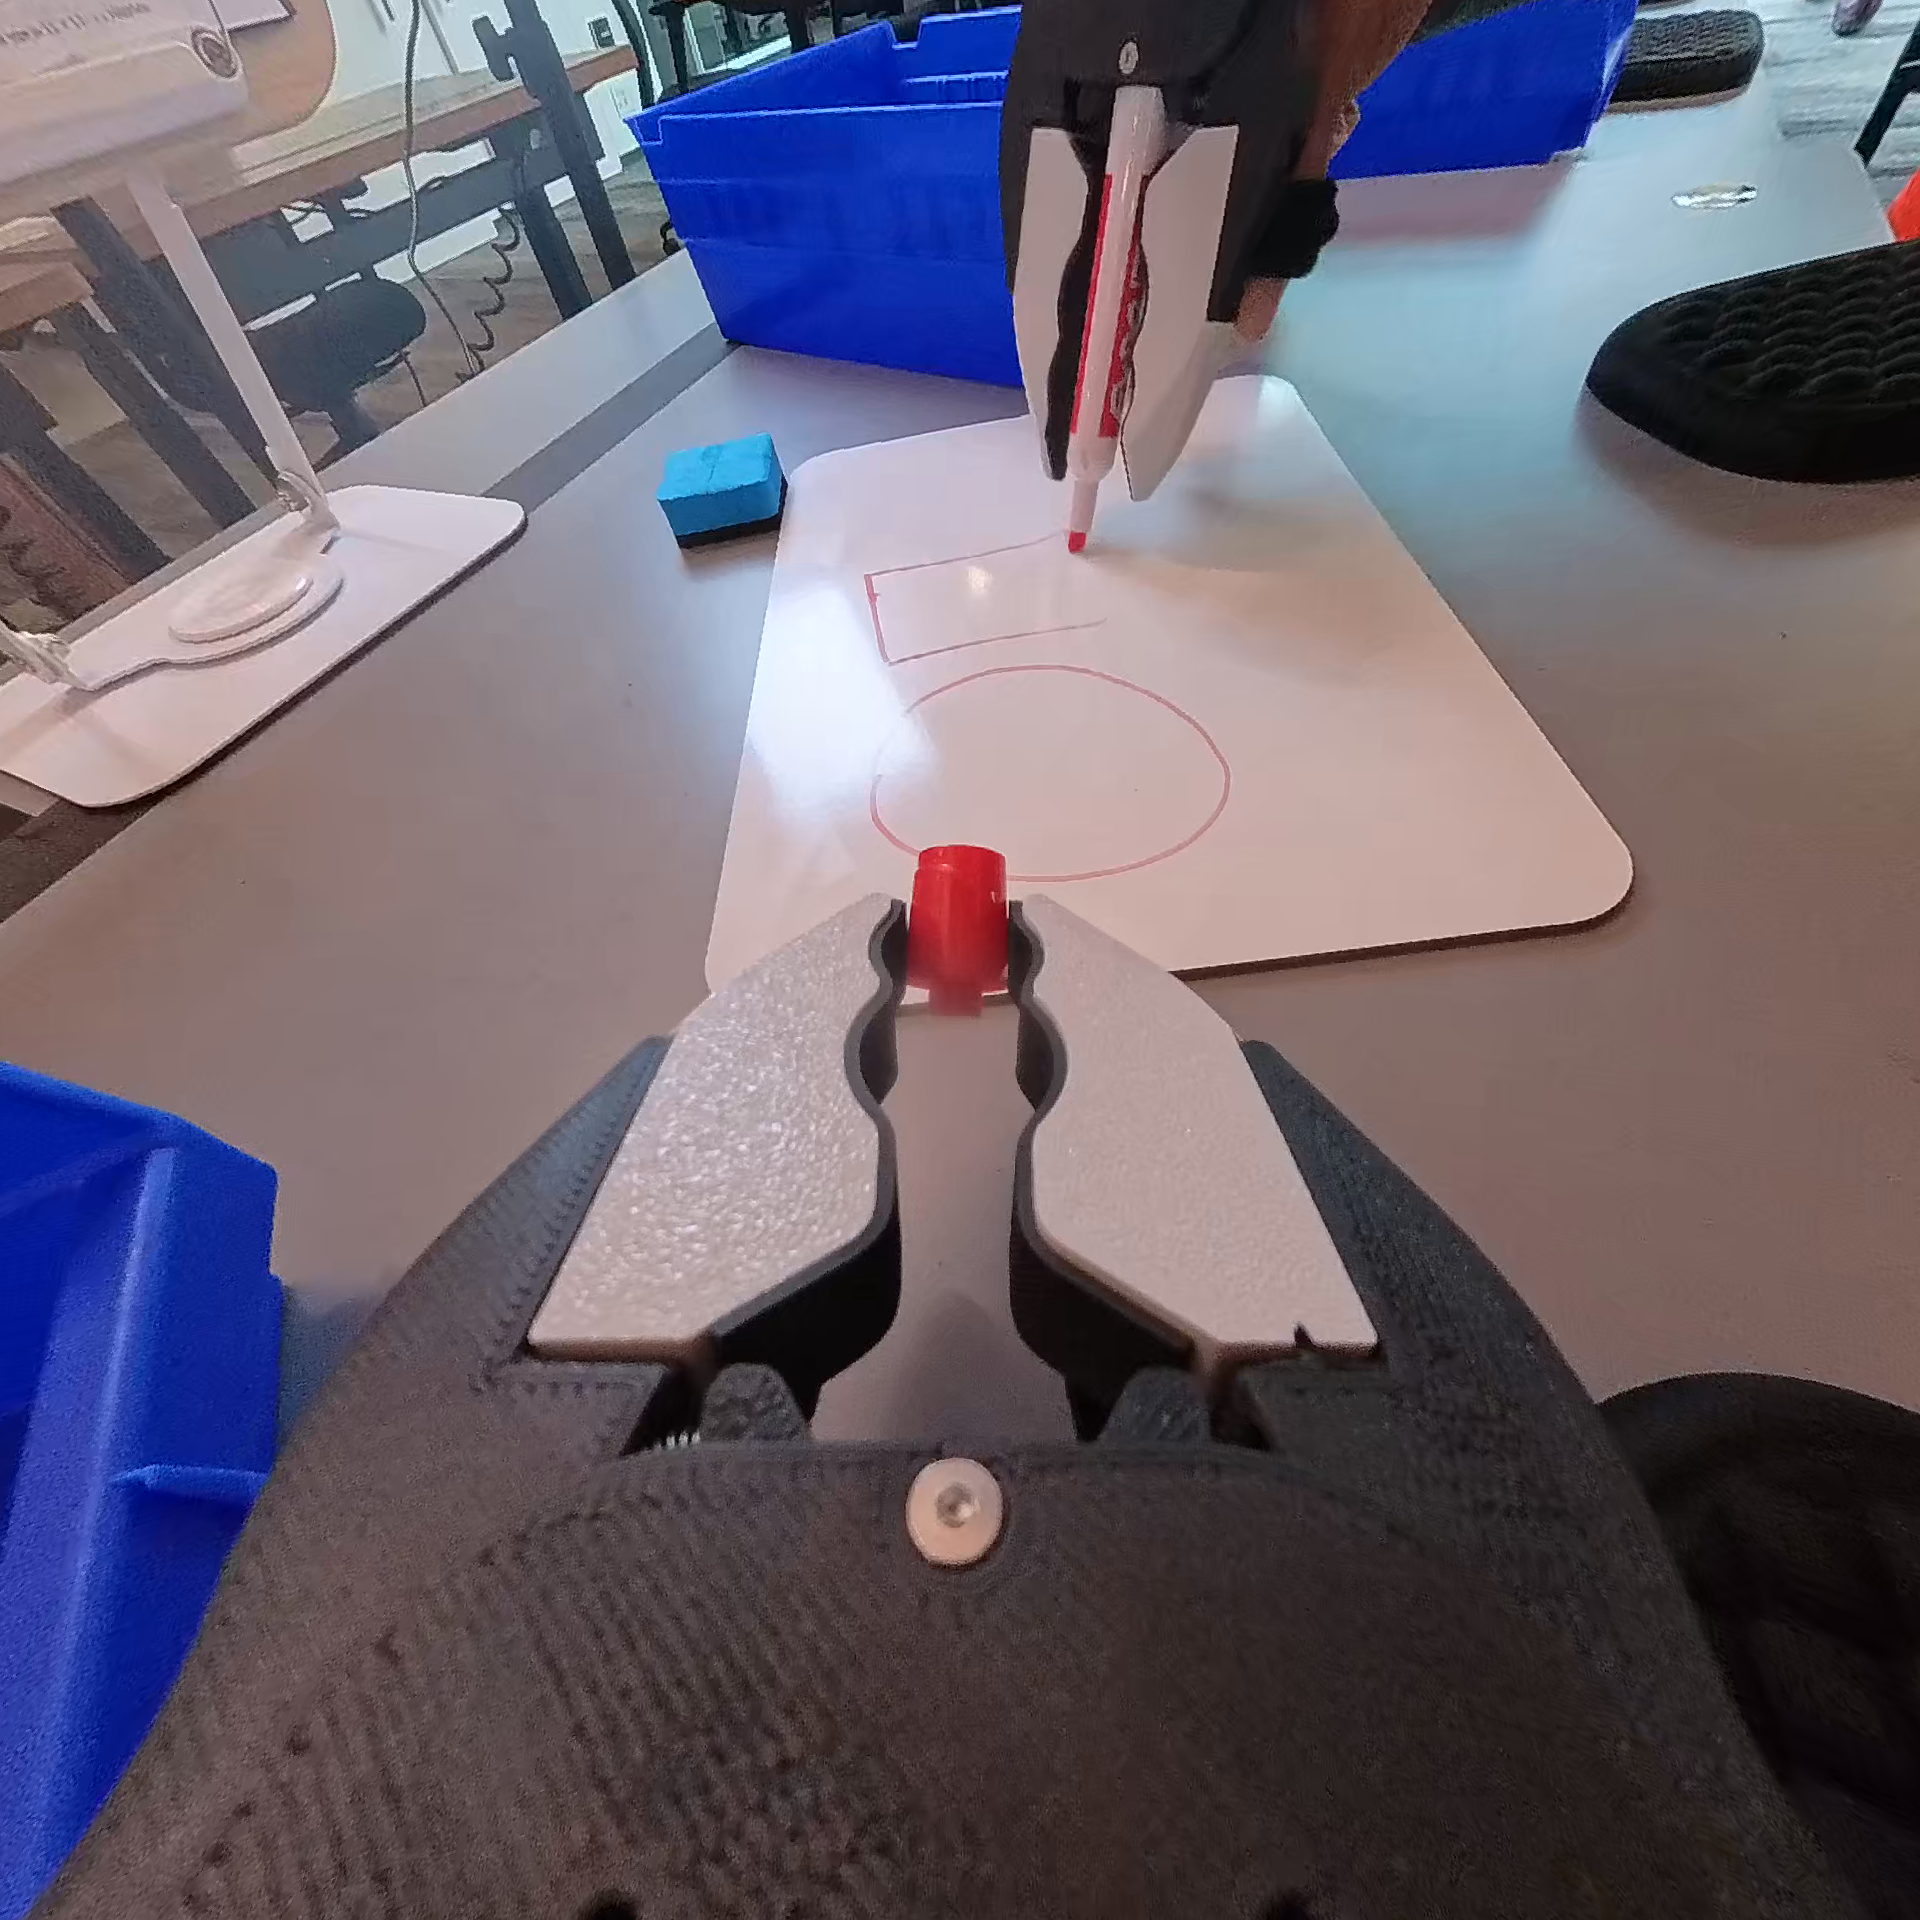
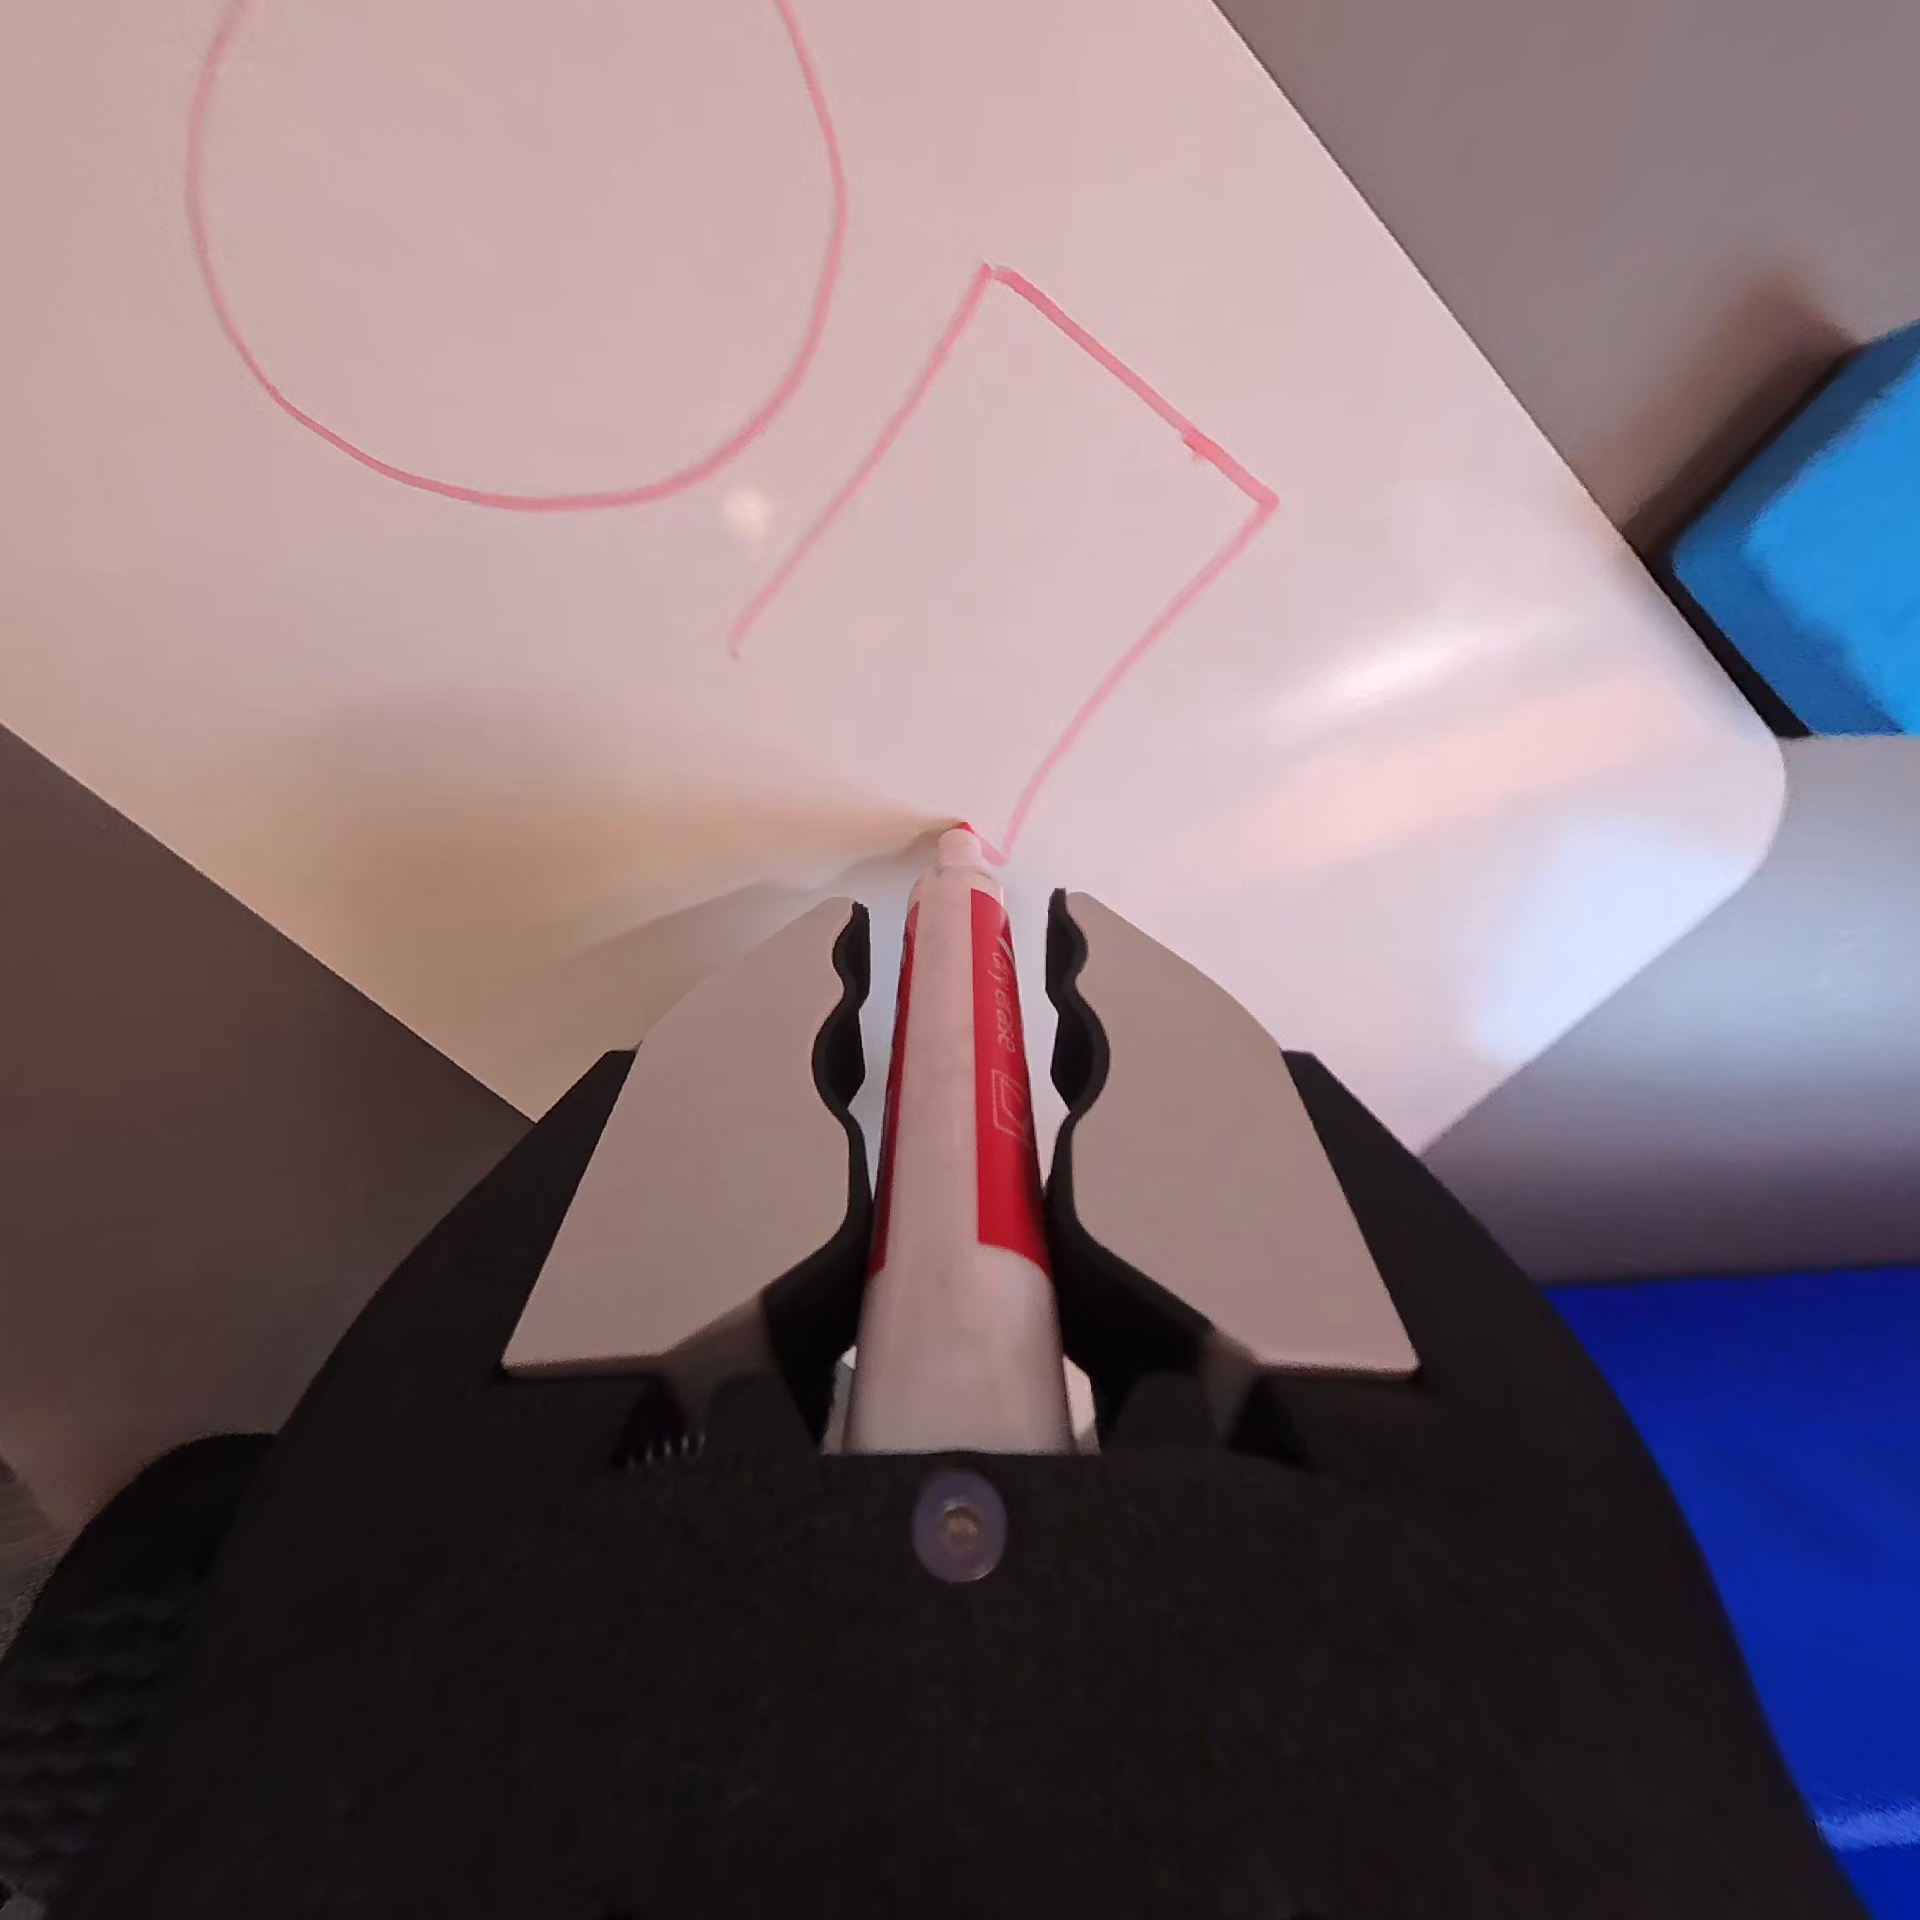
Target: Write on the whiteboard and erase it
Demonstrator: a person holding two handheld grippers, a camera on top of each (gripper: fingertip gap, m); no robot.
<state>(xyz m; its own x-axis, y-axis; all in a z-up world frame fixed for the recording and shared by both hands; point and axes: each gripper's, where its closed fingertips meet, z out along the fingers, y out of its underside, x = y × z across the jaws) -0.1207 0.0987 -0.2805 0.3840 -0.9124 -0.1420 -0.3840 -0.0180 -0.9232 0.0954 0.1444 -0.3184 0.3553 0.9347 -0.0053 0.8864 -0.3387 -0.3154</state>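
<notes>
Your right gripper (image 2: 961, 914) has its jaws clenched along the light, stiff marker (image 2: 961, 1091), whose tip, just ahead of them, touches the slippery whiteboard (image 2: 520, 644) on the counter, while your left gripper (image 1: 956, 935) pinches the small red cap (image 1: 958, 914), so press gently.

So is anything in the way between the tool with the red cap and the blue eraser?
Nothing visible. From the left tool, bare grey table leads to the blue eraser, beside the whiteboard.

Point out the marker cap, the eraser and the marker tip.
marker cap (image 1: 958, 914): left wrist view, red body.
eraser (image 1: 719, 473): left wrist view, blue top.
marker tip (image 1: 1076, 540): left wrist view, red nib.
</notes>
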